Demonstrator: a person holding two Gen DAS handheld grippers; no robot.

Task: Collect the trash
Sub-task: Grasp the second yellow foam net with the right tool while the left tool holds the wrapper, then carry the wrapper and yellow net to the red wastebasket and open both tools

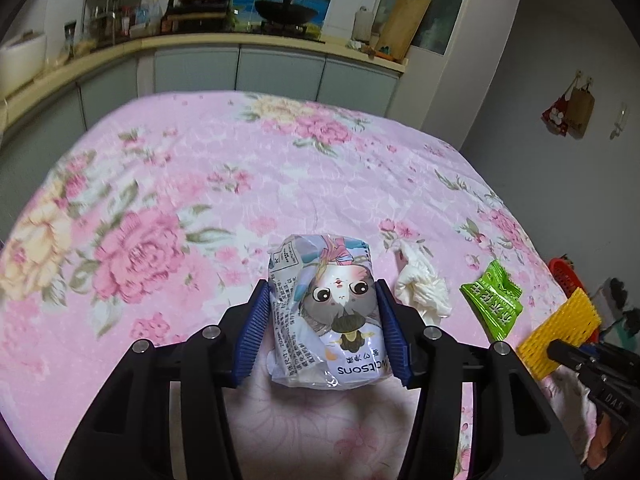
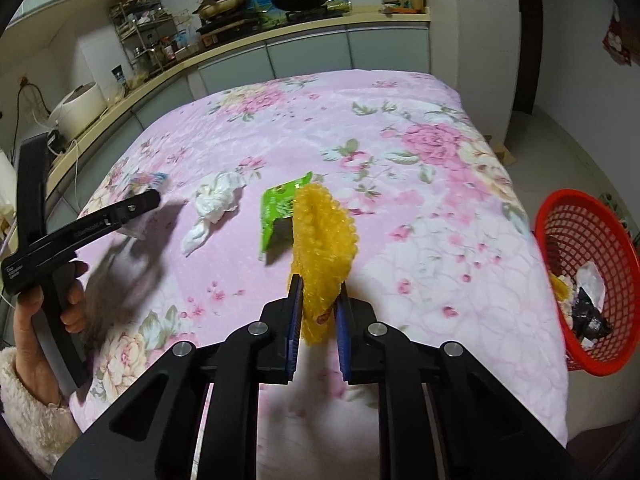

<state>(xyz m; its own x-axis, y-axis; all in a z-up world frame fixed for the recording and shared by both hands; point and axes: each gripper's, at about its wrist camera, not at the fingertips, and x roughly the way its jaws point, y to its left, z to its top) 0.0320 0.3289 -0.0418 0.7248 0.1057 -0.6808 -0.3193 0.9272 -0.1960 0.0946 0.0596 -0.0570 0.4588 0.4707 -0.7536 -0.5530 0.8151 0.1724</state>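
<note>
The yellow foam net (image 2: 322,240) is pinched between the pads of my right gripper (image 2: 318,316), which is nearly closed on it. The net stands up from the grip, its long axis running away from me, lifted off the pink flowered cloth that covers the bench (image 2: 400,92). The red basket (image 2: 576,216), already holding some scraps, sits off the bench's right edge, to the right of this gripper. I judge the coming move to be a swing to the right, clear of that edge, before letting go. The right hand is plainly the nearer one to the basket.

My left gripper (image 1: 324,320) is about half open and clamped on the sides of a wipes packet (image 1: 326,308) printed with a cartoon face, its long axis pointing away from me, over the near part of the bench. It lies farther from the basket, so I expect it to go second.

Lying loose on the bench between the two grippers are a crumpled white tissue (image 2: 214,204) and a green wrapper (image 2: 278,208), the wrapper just behind the net.
</note>
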